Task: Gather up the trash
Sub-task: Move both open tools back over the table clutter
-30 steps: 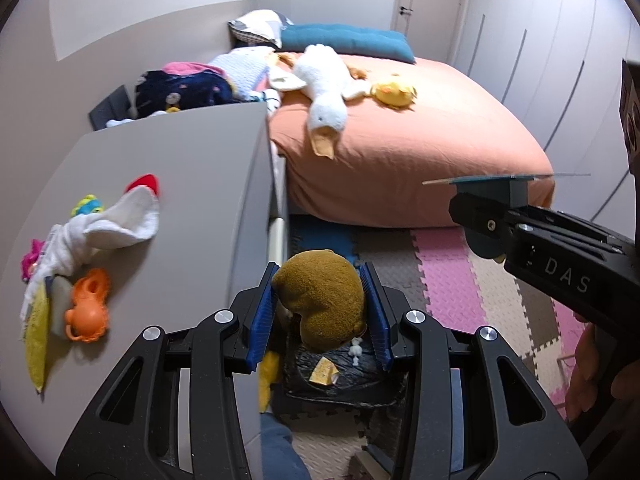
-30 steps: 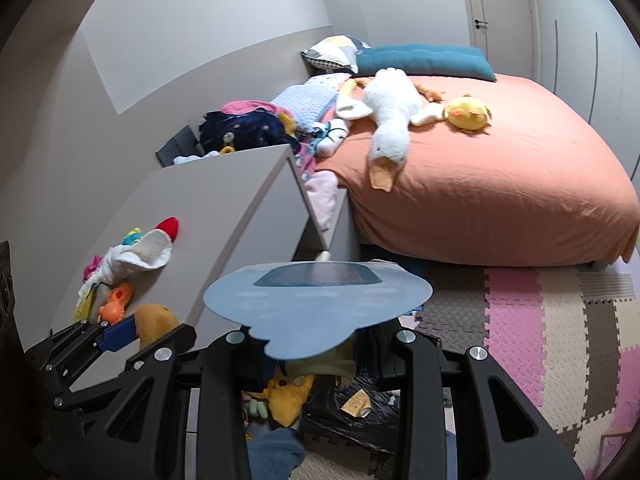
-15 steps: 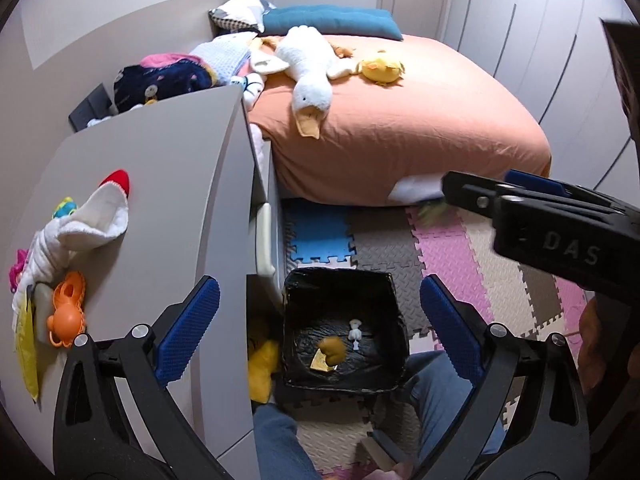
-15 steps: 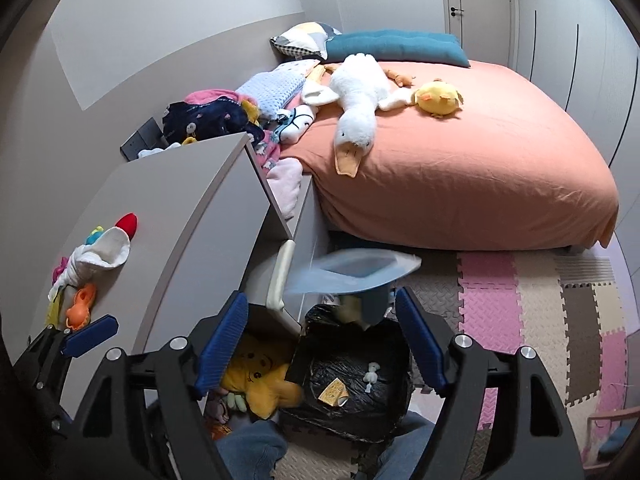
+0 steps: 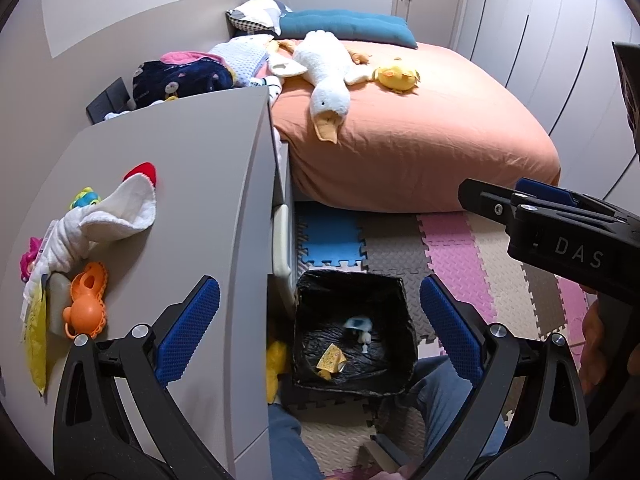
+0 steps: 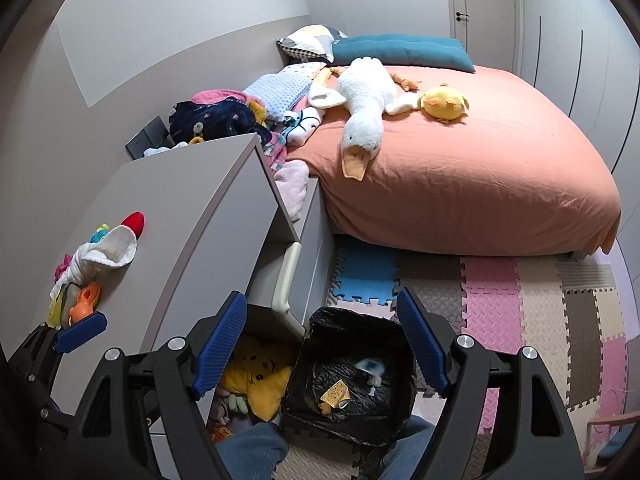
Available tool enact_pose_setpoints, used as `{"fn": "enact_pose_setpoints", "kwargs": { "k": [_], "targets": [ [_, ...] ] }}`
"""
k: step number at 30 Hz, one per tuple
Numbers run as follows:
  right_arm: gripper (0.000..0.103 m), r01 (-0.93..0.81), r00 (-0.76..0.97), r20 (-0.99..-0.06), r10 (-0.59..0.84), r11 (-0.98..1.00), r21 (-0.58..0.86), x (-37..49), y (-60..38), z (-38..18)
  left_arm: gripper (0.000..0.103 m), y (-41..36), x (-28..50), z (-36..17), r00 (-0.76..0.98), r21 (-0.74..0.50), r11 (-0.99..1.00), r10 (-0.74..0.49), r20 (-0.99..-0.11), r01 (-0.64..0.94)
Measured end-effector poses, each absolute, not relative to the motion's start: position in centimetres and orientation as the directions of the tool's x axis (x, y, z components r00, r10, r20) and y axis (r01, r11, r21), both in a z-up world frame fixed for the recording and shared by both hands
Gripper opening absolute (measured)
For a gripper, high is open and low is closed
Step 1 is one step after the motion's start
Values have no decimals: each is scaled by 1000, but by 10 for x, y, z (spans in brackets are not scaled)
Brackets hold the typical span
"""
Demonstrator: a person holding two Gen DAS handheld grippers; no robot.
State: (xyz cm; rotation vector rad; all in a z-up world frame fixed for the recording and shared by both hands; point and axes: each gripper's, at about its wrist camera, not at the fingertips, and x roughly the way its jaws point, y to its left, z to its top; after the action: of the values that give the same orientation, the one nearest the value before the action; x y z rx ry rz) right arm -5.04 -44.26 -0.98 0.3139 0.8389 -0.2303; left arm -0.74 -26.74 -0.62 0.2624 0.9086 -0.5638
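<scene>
Bedroom floor of coloured foam mats (image 5: 452,248) spreads below us in the left wrist view, with the black-lined bin (image 5: 352,336) as our landmark. Our left gripper (image 5: 318,330) hangs above the bin, jaws spread wide and empty. Inside the bin lie a yellow wrapper (image 5: 331,360) and a pale blue scrap (image 5: 358,323). Left of the bin stands the grey dresser (image 5: 180,184).

From the right wrist view, our right gripper (image 6: 320,350) is also wide open and empty above the bin (image 6: 348,380). Beyond the bin sits the bed (image 6: 460,160); left of it, a yellow plush (image 6: 256,380).
</scene>
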Motion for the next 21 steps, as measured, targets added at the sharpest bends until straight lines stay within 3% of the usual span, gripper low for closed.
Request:
{"fn": "enact_pose_setpoints", "kwargs": {
  "k": [21],
  "targets": [
    [78,181,657,-754,12,968,173,-15,-369,-12,97,-193,10,-6,536,-2,895,-269,-800,447]
  ]
}}
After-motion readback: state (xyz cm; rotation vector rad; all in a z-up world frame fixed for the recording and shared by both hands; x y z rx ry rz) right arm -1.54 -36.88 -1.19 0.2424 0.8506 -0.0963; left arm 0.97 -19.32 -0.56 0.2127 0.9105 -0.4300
